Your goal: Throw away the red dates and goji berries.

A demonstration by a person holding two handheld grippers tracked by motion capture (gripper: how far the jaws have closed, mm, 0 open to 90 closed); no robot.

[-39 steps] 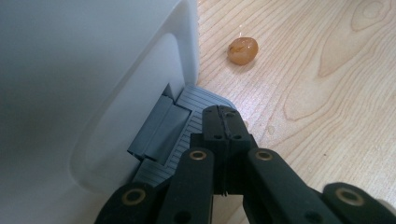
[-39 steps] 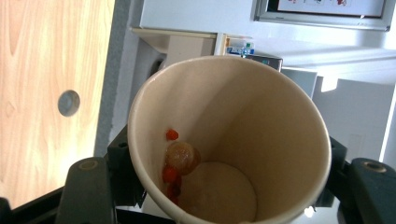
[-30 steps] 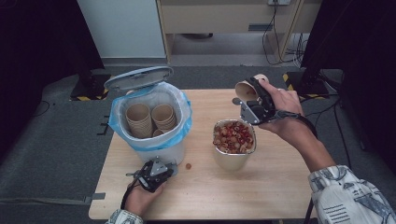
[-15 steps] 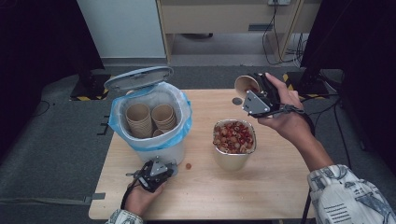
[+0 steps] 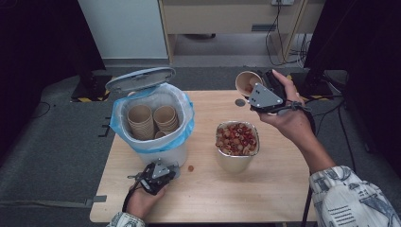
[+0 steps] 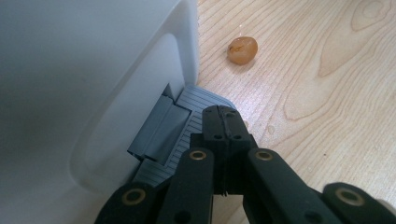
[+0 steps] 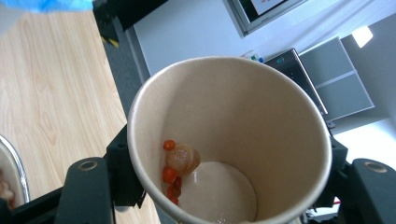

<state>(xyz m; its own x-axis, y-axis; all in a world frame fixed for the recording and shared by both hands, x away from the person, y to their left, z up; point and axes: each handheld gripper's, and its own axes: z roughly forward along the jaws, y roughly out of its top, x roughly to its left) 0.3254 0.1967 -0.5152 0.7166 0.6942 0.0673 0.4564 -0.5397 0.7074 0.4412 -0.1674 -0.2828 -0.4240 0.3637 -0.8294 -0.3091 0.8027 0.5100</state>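
Floor: grey carpet (image 5: 56, 142) around the table, with yellow-black striped tape (image 5: 90, 99) at the left.
Table: light wooden top (image 5: 265, 189), grain visible.
Back wall: pale panel (image 5: 125, 28) beside a wooden cabinet (image 5: 222, 19).
Cables: black leads (image 5: 279, 42) hanging under the cabinet.
Sides: dark curtains (image 5: 38, 42).

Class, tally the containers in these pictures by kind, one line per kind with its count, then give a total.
Bin: 1
Metal bowl: 1
Held paper cup: 1
Cup stacks in the bin: 2, plus part of another cup below
Total: 5, each stack counted as one
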